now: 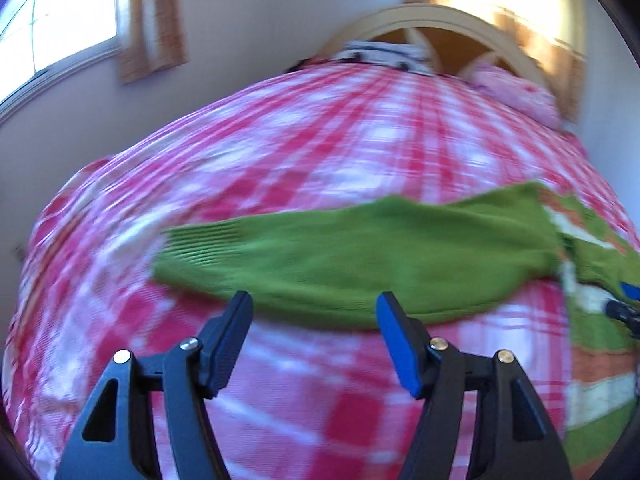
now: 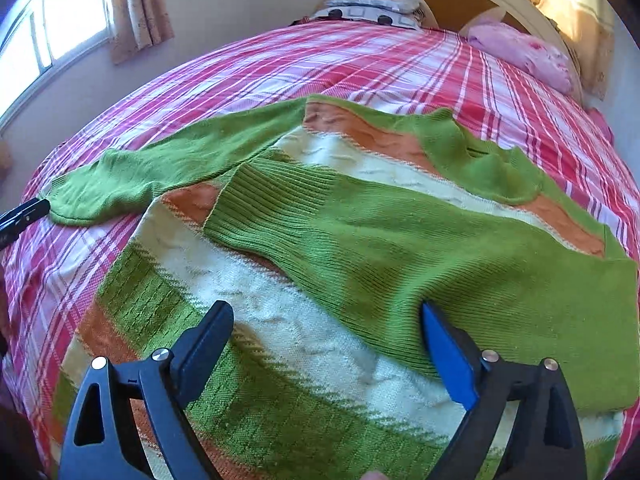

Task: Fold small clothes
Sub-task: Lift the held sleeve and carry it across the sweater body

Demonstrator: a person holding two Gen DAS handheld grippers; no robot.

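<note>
My right gripper (image 2: 326,334) hangs over the sweater (image 2: 320,320), jaws spread wide. One sleeve (image 2: 360,240) lies folded across the striped body; the other (image 2: 160,172) stretches left on the bedspread (image 2: 400,64), its cuff seemingly touching the left gripper (image 2: 24,216).

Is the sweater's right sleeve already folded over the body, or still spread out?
Folded: the right sleeve lies across the sweater. The left sleeve is spread on the bedcover.

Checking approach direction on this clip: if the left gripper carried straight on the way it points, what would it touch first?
Most likely the outstretched green sleeve, lying across the checked bedspread just beyond the open left gripper. Height above the bed is unclear in the blur.
</note>
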